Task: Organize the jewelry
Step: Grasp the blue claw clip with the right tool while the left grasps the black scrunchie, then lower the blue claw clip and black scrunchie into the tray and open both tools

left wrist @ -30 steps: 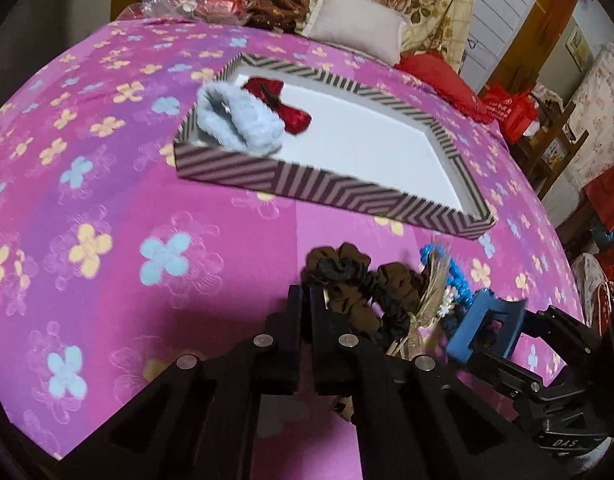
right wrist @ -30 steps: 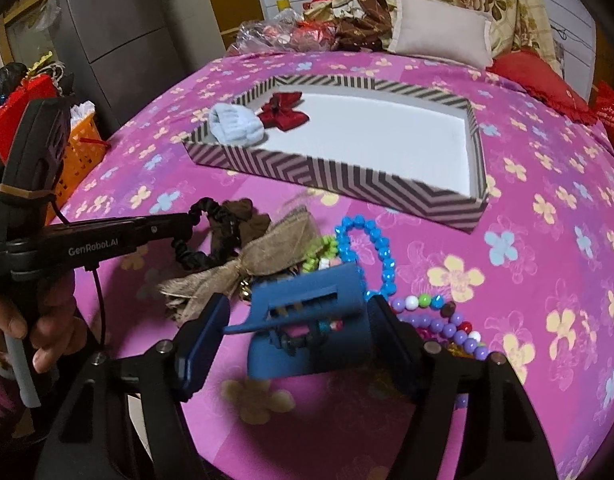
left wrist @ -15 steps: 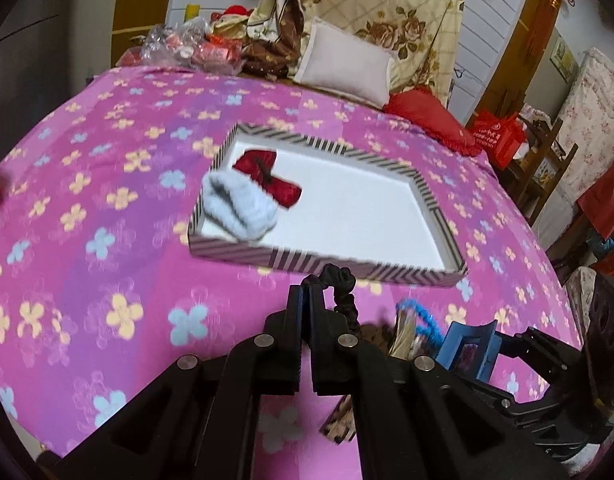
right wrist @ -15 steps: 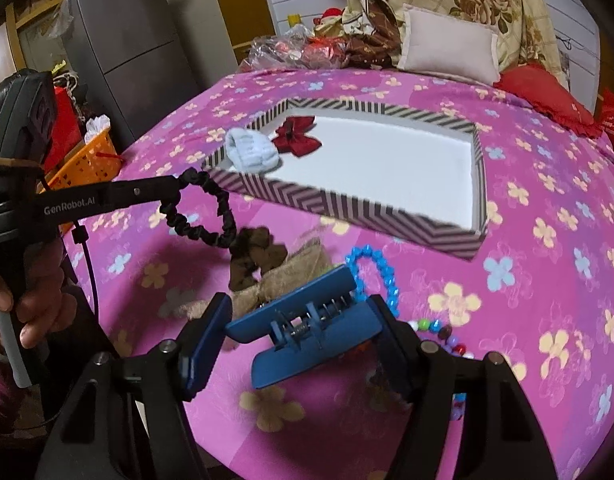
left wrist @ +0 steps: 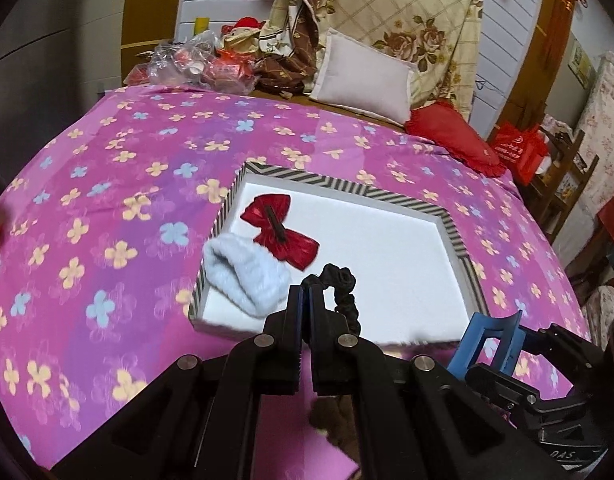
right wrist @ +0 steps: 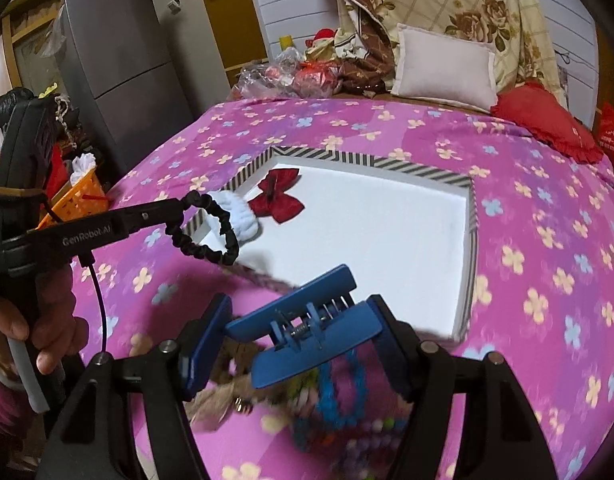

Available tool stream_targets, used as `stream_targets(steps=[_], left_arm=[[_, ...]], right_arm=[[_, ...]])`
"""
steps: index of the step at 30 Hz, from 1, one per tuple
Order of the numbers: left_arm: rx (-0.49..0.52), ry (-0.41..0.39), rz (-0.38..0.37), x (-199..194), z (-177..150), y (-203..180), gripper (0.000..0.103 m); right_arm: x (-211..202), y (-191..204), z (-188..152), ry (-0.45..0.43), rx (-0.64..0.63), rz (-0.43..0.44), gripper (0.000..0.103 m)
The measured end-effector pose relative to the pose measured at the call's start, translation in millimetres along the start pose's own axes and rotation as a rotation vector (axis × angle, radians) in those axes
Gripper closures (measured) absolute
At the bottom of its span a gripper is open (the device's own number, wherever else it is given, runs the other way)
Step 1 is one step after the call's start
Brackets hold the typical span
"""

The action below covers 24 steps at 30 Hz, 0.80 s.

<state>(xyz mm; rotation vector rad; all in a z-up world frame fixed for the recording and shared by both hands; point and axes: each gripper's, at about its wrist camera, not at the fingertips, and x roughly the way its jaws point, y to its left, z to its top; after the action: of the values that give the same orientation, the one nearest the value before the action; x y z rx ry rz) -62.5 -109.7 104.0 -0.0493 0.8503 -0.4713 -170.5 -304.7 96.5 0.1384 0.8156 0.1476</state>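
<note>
My left gripper (left wrist: 307, 294) is shut on a black scrunchie (left wrist: 343, 284) and holds it in the air over the near left corner of the striped tray (left wrist: 451, 220); the scrunchie hangs as a loop in the right wrist view (right wrist: 211, 232). My right gripper (right wrist: 299, 328) is shut on a blue claw clip (right wrist: 307, 328), raised just short of the tray's near edge (right wrist: 473, 248); the clip also shows in the left wrist view (left wrist: 487, 340). In the tray lie a red bow (left wrist: 281, 230) and a pale blue fluffy band (left wrist: 247, 276).
Blurred below my right gripper on the pink flowered bedspread (right wrist: 547, 280) lie a burlap bow (right wrist: 219, 400), a brown scrunchie (right wrist: 235, 356) and blue and mixed bead strings (right wrist: 343, 396). Pillows (left wrist: 363, 76) and bags sit at the bed's far end. A fridge (right wrist: 119, 76) stands left.
Both grippers have risen and moved forward towards the tray. The black scrunchie came up off the bedspread in my left gripper; the blue clip stayed held in my right.
</note>
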Motion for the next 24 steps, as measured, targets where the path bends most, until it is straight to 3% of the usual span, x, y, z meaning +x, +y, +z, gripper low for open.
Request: stream_targets(steps=[24], left_arm=[[0.024,0.029,0.093,69.2,48.2,15.3,0.099]], right_arm=[[110.3,-17.1,75.6,0.12,-0.037,-0.02,0.031]])
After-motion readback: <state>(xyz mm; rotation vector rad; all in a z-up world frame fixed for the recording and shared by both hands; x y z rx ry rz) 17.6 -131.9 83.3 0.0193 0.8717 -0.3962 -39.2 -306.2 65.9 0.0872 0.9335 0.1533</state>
